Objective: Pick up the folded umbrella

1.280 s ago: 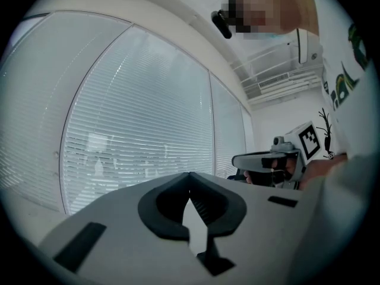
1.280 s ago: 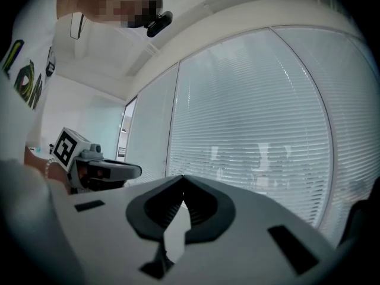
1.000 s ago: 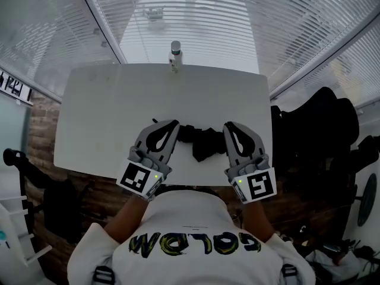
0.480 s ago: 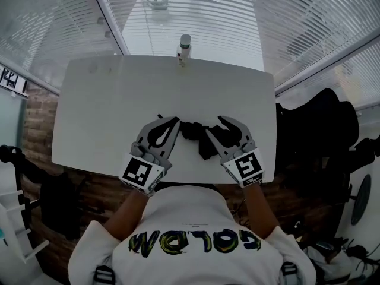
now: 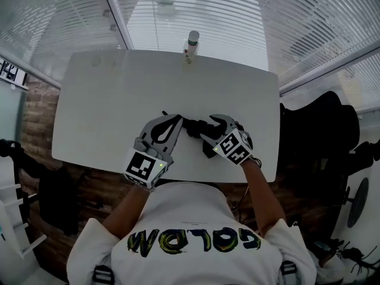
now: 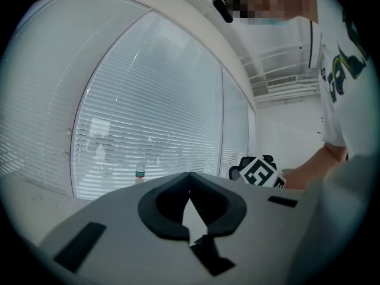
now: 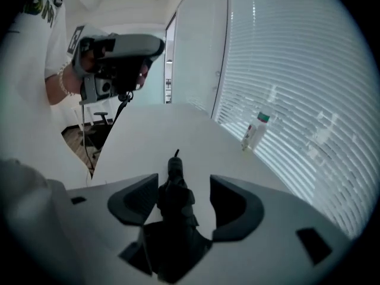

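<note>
The folded black umbrella (image 5: pixel 195 126) lies near the front edge of the white table (image 5: pixel 107 100). My right gripper (image 5: pixel 211 130) is tipped down over its right end. In the right gripper view the umbrella (image 7: pixel 175 203) lies between the jaws of the right gripper (image 7: pixel 184 183), which are opening; neither pad presses on it. Its thin tip points away across the table. My left gripper (image 5: pixel 176 120) hovers level just left of the umbrella, and in the left gripper view the left gripper (image 6: pixel 190 176) has its tips together with nothing between them.
A small bottle (image 5: pixel 192 42) stands at the table's far edge by the window blinds, also visible as the bottle (image 7: pixel 256 130) ahead and right. Dark bags and a chair (image 5: pixel 320 129) crowd the floor right of the table. A dark chair (image 5: pixel 53 200) stands left.
My right gripper dropped and tipped down over the umbrella's right end, and its jaws went from shut to spread. The left gripper sank a little and edged towards the umbrella.
</note>
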Demonstrator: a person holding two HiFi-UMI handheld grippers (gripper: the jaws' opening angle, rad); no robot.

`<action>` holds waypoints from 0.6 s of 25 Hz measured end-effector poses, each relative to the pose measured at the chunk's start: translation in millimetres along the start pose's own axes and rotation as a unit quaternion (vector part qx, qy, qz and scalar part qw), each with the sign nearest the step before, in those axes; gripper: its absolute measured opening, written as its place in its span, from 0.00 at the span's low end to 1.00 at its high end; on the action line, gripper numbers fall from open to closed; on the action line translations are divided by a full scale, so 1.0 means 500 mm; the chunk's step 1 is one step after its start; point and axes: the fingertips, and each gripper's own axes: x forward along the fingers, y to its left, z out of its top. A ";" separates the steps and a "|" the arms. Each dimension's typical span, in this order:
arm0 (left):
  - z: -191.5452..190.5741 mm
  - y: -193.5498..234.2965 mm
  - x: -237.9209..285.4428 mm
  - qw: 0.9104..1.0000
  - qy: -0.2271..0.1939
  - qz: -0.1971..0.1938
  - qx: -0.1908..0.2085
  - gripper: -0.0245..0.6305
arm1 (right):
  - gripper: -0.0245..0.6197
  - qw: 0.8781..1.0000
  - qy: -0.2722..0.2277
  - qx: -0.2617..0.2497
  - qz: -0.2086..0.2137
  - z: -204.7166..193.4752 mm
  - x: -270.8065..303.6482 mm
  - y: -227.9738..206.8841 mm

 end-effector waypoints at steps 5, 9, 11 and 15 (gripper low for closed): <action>-0.010 0.006 -0.015 1.000 0.004 0.000 -0.004 0.05 | 0.50 0.995 0.080 -0.047 0.039 -0.064 0.077 0.023; -0.025 0.012 -0.020 1.000 0.013 -0.003 -0.006 0.05 | 0.52 0.988 0.127 -0.063 0.063 -0.098 0.129 0.031; -0.032 0.011 -0.021 1.000 0.014 -0.005 -0.008 0.05 | 0.53 0.984 0.143 -0.066 0.082 -0.111 0.148 0.035; -0.039 0.007 -0.023 1.000 0.017 -0.008 -0.009 0.05 | 0.55 0.978 0.160 -0.067 0.115 -0.117 0.157 0.040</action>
